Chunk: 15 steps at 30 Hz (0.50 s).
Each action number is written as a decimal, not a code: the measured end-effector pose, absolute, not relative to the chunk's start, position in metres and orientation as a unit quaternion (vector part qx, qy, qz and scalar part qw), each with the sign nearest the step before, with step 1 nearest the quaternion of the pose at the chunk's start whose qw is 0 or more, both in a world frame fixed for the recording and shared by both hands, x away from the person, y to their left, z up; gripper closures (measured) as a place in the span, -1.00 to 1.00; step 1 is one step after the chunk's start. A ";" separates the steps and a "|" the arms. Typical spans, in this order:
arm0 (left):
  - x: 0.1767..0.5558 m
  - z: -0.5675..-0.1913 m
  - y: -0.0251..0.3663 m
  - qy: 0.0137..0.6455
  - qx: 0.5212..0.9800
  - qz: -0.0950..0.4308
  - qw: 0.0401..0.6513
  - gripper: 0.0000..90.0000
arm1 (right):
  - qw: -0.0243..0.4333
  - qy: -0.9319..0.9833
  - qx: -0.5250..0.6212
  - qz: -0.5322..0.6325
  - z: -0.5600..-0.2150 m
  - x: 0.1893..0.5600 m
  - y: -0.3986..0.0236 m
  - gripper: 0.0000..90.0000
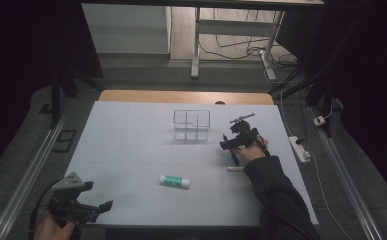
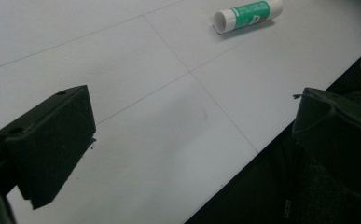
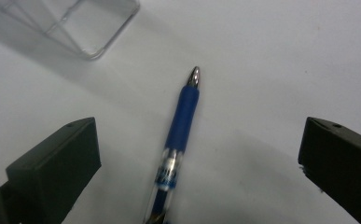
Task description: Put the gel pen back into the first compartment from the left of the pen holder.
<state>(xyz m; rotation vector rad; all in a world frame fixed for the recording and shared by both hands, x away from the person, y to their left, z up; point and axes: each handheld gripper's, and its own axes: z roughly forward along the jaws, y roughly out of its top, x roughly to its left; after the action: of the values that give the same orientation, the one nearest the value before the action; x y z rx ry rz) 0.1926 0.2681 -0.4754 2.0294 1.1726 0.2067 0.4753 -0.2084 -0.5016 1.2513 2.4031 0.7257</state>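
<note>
My right gripper (image 1: 229, 145) hangs over the right half of the table (image 1: 131, 150), a little in from its right edge and just beside the clear divided box (image 1: 191, 124), which stands toward the far edge near the middle. Its jaws are spread wide and grasp nothing. In the right gripper view the two black jaws rise at either side with bare table between them, and the blue pen (image 3: 178, 135) lies in that gap, nearer the left jaw than the right and touching neither. The pen rests flat on the table, its metal tip pointing away from me toward a corner of the clear box (image 3: 82, 28), with a stretch of table between tip and box. Whether my jaw tips reach the table surface I cannot tell.

My left gripper (image 1: 98, 207) sits at the near left corner of the table, held in my left hand (image 1: 53, 231), and its jaws are likewise released, wide apart and gripping nothing. In the left gripper view one jaw stands over the white surface and the other hangs past the near edge. The green and white glue stick (image 2: 248, 15) lies on its side well ahead of those jaws, near the middle of the table toward the near edge, apart from both grippers. A small white stick (image 1: 235, 169) lies by my right sleeve (image 1: 276, 190).
</note>
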 end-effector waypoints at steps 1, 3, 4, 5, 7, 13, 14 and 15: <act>0.193 -0.475 0.268 0.460 0.796 0.081 0.384 -1.00 | 0.168 0.845 0.440 0.255 -0.502 0.475 -0.208 -1.00; 0.193 -0.475 0.268 0.460 0.796 0.080 0.385 -1.00 | 0.174 0.845 0.444 0.241 -0.507 0.483 -0.205 -1.00; 0.193 -0.476 0.268 0.460 0.796 0.080 0.385 -1.00 | 0.174 0.846 0.445 0.235 -0.509 0.485 -0.204 -1.00; 0.193 -0.476 0.268 0.460 0.796 0.080 0.385 -1.00 | 0.174 0.846 0.445 0.235 -0.509 0.485 -0.204 -1.00; 0.193 -0.475 0.268 0.459 0.797 0.080 0.385 -1.00 | 0.174 0.847 0.448 0.226 -0.513 0.490 -0.203 -1.00; 0.193 -0.475 0.268 0.457 0.799 0.080 0.384 -1.00 | 0.166 0.849 0.451 0.220 -0.513 0.494 -0.204 -0.75; 0.193 -0.475 0.268 0.457 0.799 0.080 0.384 -1.00 | 0.162 0.849 0.451 0.222 -0.512 0.494 -0.204 -0.69; 0.193 -0.475 0.268 0.456 0.799 0.080 0.384 -1.00 | 0.158 0.850 0.450 0.225 -0.512 0.493 -0.204 -0.59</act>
<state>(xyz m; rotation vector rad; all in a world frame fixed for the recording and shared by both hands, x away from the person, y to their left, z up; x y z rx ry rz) 0.1925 0.2679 -0.4754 2.0366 1.1632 0.2028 0.4931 -0.2041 -0.5120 1.2867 2.4293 0.6437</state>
